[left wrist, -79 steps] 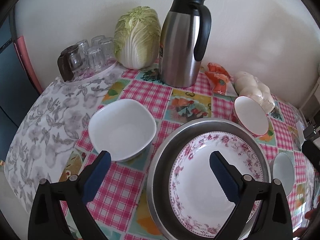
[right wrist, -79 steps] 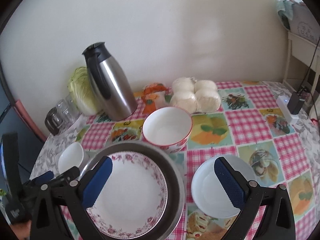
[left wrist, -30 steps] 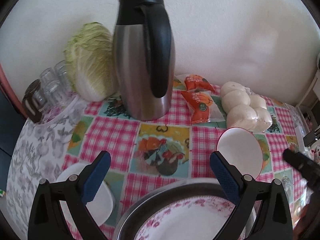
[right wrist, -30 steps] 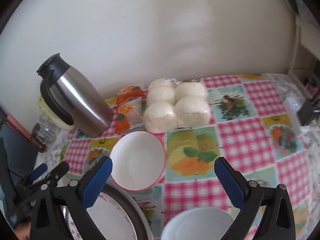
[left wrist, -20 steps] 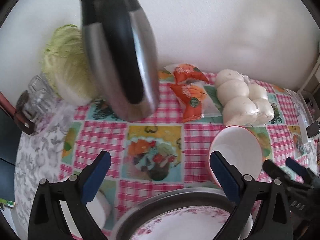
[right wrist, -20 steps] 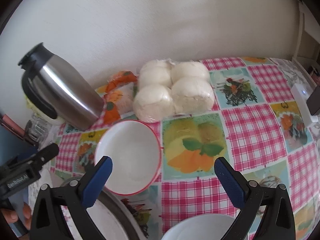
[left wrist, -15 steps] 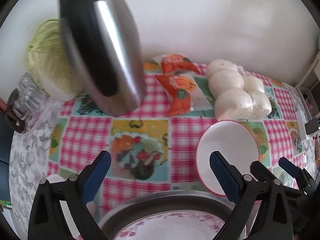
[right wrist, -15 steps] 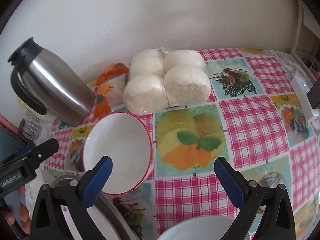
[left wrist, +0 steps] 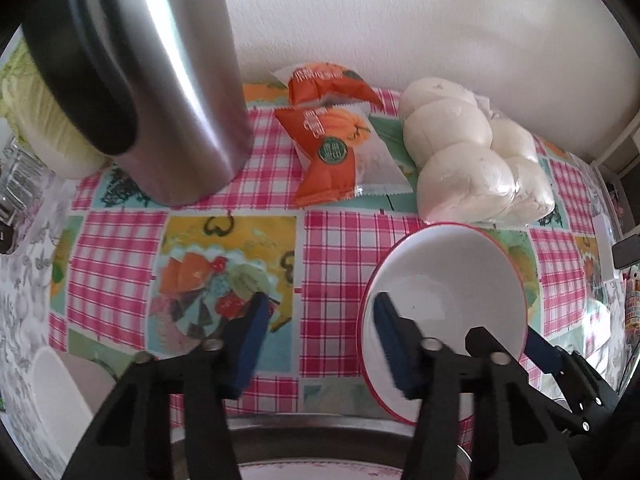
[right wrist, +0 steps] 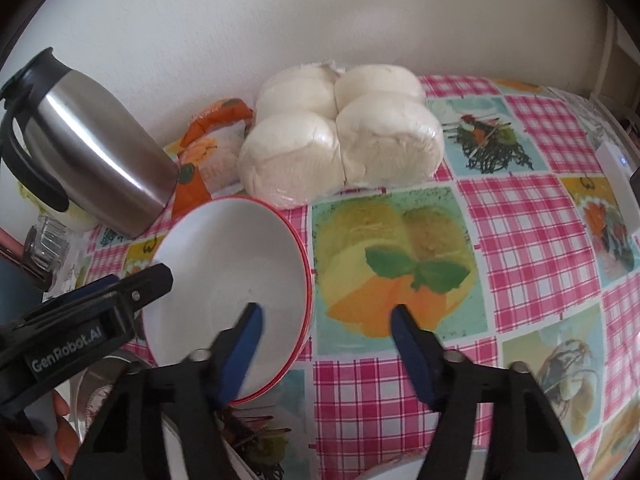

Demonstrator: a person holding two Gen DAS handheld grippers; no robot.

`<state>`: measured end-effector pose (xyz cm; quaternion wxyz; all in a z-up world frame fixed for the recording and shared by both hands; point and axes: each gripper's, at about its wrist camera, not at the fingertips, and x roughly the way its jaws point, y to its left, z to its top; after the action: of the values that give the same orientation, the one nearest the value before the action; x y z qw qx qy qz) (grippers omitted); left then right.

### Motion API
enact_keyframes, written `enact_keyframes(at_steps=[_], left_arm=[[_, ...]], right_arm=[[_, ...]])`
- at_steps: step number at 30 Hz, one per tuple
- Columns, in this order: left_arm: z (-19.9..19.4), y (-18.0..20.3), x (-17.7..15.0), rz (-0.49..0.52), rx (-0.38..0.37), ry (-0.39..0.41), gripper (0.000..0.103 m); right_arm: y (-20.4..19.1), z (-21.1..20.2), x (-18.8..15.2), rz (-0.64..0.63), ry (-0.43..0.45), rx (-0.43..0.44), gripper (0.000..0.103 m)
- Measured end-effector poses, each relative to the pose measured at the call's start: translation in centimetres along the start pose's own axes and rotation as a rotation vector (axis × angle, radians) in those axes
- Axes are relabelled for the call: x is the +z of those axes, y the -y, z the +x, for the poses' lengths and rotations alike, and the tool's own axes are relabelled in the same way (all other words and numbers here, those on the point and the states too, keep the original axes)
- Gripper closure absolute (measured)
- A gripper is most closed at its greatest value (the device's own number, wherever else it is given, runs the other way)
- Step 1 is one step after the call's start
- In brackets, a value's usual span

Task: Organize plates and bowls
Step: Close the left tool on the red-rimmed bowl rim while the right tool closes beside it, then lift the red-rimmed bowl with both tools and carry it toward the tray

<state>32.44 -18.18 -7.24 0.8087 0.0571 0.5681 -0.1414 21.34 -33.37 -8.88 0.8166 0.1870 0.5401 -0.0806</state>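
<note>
A white bowl with a red rim (left wrist: 452, 280) (right wrist: 228, 264) sits on the checked tablecloth just behind a metal basin (left wrist: 320, 434). The basin holds a flowered plate (left wrist: 320, 472). My left gripper (left wrist: 320, 340) straddles the bowl's left rim: one finger is inside the bowl, the other over the cloth. Its jaws are closing and do not press on the rim. My right gripper (right wrist: 326, 344) straddles the bowl's right rim in the same way. Its jaws are closing too, with a gap on both sides. A white square bowl (left wrist: 52, 392) lies at lower left.
A steel thermos jug (left wrist: 160, 80) (right wrist: 92, 152) stands close behind on the left, in front of a cabbage (left wrist: 44, 136). Orange snack packets (left wrist: 332, 148) and wrapped white buns (left wrist: 472, 160) (right wrist: 340, 140) lie by the wall. A person's hand (right wrist: 64, 432) holds the left tool.
Both grippers have come down onto the red-rimmed bowl from either side. Their jaws have narrowed from wide open to about half. The bowl now lies between the two tools.
</note>
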Motion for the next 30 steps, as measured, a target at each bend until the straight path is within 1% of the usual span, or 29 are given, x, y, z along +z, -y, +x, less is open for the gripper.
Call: enact_keyframes(at_steps=[1, 3, 5, 7, 8, 10, 11, 13, 14, 17, 21, 24, 30], left_arm=[[0.3, 0.0, 0.0, 0.0, -0.008, -0.006, 0.058], [0.8, 0.1, 0.1, -0.004, -0.026, -0.019, 0.063], [1.3, 0.3, 0.2, -0.003, -0.037, -0.027, 0.068], [1.6, 0.4, 0.1, 0.001, -0.045, -0.034, 0.075], [1.7, 0.5, 0.1, 0.004, -0.048, -0.037, 0.077], [2.1, 0.8, 0.1, 0.012, -0.053, -0.042, 0.084], [2.2, 1.0, 0.0, 0.017, -0.053, -0.043, 0.085], [2.5, 1.6, -0.3, 0.032, -0.054, -0.047, 0.093], [2.6, 1.7, -0.3, 0.036, -0.055, -0.05, 0.095], [2.6, 2.0, -0.5, 0.036, -0.054, -0.039, 0.095], [1.6, 2.2, -0.7, 0.057, -0.05, 0.001, 0.095], [0.7, 3.0, -1.0, 0.067, -0.044, 0.032, 0.095], [-1.8, 3.3, -0.9, 0.047, -0.08, 0.08, 0.095]], right_arm=[[0.1, 0.2, -0.1, 0.005, -0.005, 0.011, 0.047], [0.1, 0.5, -0.1, 0.017, -0.016, 0.035, 0.055], [0.2, 0.8, -0.2, 0.022, -0.019, 0.055, 0.056], [0.1, 1.0, -0.3, 0.019, -0.022, 0.066, 0.057], [0.0, 1.1, -0.3, 0.015, -0.023, 0.077, 0.06], [-0.3, 1.4, -0.3, 0.009, -0.035, 0.089, 0.06], [-0.4, 1.6, -0.4, 0.007, -0.04, 0.094, 0.06], [-0.6, 1.9, -0.4, 0.004, -0.047, 0.108, 0.064], [-0.7, 1.9, -0.4, 0.001, -0.048, 0.12, 0.067], [-1.0, 2.0, -0.5, -0.011, -0.042, 0.119, 0.068], [-1.1, 1.8, -0.5, -0.012, -0.036, 0.128, 0.068], [-0.8, 1.0, -0.4, -0.017, -0.016, 0.13, 0.068], [0.0, -1.5, -0.1, -0.005, 0.019, 0.14, 0.068]])
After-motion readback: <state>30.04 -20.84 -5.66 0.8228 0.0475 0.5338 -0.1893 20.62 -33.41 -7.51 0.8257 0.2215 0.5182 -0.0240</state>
